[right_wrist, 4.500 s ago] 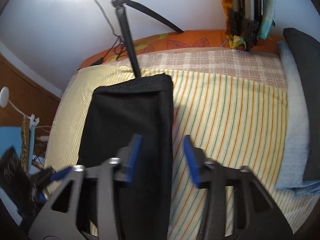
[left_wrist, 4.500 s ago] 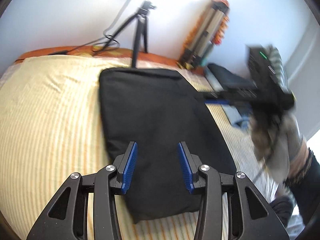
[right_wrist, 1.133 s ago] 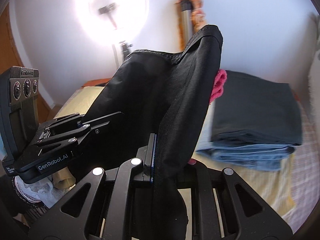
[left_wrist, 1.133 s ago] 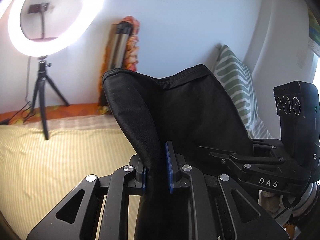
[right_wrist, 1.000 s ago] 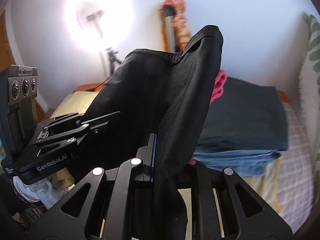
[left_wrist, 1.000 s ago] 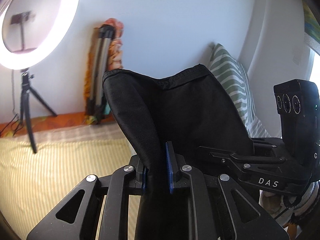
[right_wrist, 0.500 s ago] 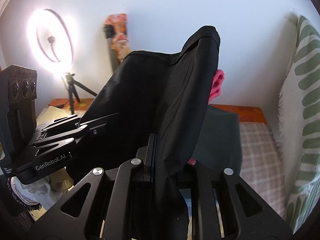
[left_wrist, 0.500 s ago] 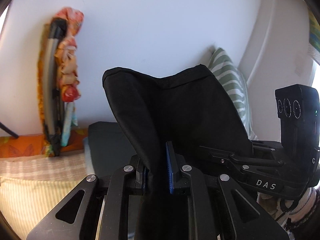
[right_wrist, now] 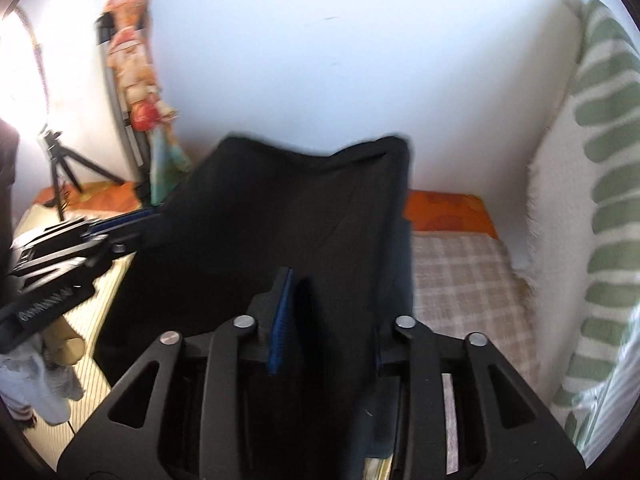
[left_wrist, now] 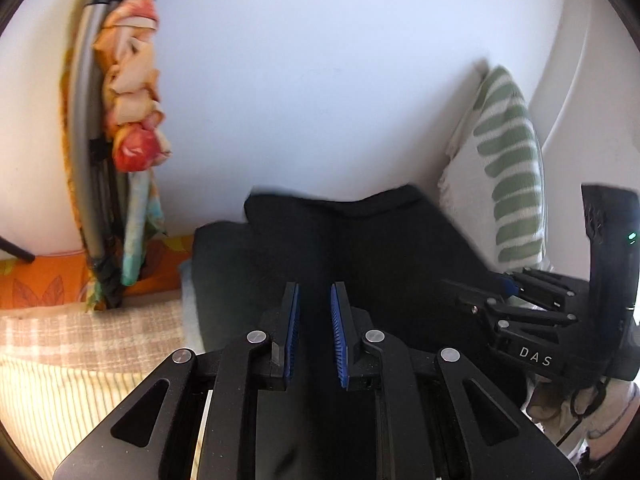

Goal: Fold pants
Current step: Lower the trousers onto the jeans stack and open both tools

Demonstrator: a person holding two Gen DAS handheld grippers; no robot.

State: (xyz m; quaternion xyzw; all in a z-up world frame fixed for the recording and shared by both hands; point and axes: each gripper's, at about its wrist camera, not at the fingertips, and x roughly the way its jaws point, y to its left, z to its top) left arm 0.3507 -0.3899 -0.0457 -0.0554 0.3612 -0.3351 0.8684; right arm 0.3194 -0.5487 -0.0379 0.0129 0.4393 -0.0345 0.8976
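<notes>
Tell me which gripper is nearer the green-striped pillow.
Right. The right gripper, whose jaws have just been opening with the black pants between them, sits just left of the green-striped pillow; the left gripper is farther left, beyond it.

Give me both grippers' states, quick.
Left gripper: shut on pants.
Right gripper: open, jaws have just been opening, pants lying between them.
</notes>
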